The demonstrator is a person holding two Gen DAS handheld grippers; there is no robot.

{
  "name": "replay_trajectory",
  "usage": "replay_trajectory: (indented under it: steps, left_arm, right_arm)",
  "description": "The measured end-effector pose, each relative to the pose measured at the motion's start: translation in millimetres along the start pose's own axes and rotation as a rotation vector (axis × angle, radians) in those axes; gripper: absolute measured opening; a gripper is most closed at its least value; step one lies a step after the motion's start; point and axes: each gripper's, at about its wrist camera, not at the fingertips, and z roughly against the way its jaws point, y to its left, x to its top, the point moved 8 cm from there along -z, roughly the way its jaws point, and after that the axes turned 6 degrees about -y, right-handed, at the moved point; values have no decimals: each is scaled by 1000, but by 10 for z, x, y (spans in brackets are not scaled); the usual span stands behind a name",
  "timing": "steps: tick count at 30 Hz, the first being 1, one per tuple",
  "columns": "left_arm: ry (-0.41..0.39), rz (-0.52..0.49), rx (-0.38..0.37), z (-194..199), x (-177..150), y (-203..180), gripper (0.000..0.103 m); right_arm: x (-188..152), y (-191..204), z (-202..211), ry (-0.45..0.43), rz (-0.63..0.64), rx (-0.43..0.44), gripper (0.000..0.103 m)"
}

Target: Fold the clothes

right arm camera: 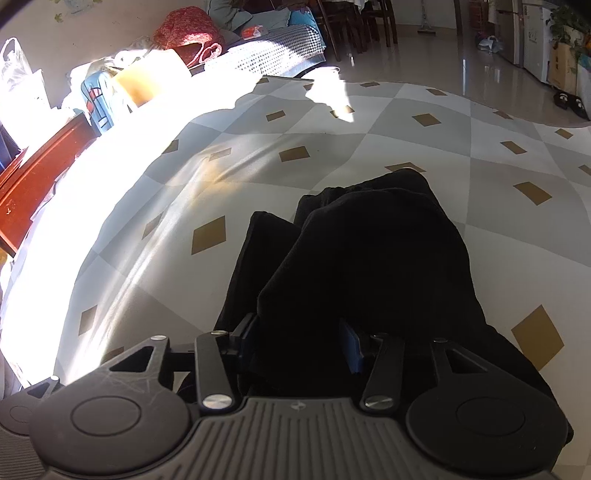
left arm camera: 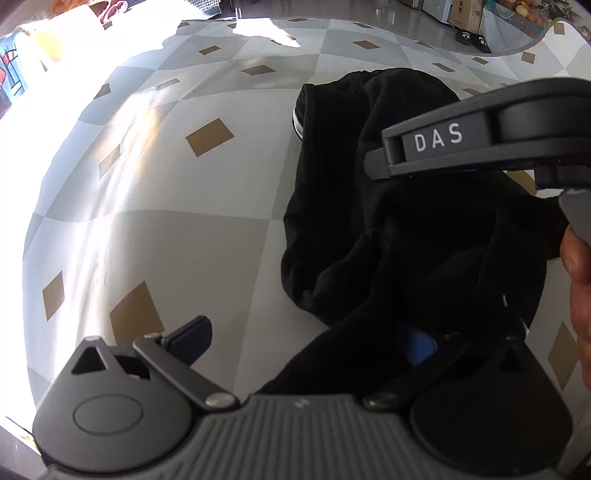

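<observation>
A black garment [left arm camera: 388, 236] with a white-striped edge lies bunched on the grey and white checked cover [left arm camera: 166, 229]. In the left wrist view my left gripper [left arm camera: 306, 343] is open; its left finger [left arm camera: 192, 338] is bare, while a fold of the garment drapes over its blue-padded right finger [left arm camera: 417, 349]. My right gripper [right arm camera: 299, 339] is shut on a thick bunch of the black garment [right arm camera: 369, 251], which hides most of its pads. In the left wrist view that right gripper [left arm camera: 376, 166] reaches in from the right above the garment, with a person's hand [left arm camera: 580, 266] behind it.
The checked cover [right arm camera: 332, 140] runs far to the left and back, with bright sunlight on its left side. A red-brown wooden piece [right arm camera: 33, 184], bags and bedding [right arm camera: 192, 33] crowd the far left. Glossy floor, chairs and slippers [right arm camera: 570, 101] lie beyond the far edge.
</observation>
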Motion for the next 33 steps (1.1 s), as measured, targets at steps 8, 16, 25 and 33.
replay_trajectory:
  steps: [8, 16, 25, 33]
  left_arm:
    - [18, 53, -17, -4, 18, 65, 103]
    - [9, 96, 11, -2, 48, 193, 103]
    - [12, 155, 67, -16, 46, 381, 103]
    - [19, 120, 99, -46, -61, 321, 103]
  right_arm:
    - [77, -102, 186, -34, -11, -18, 7]
    - [200, -379, 593, -118, -62, -79, 5]
    - [107, -877, 854, -105, -165, -148, 5]
    - [78, -541, 863, -112, -147, 18, 40]
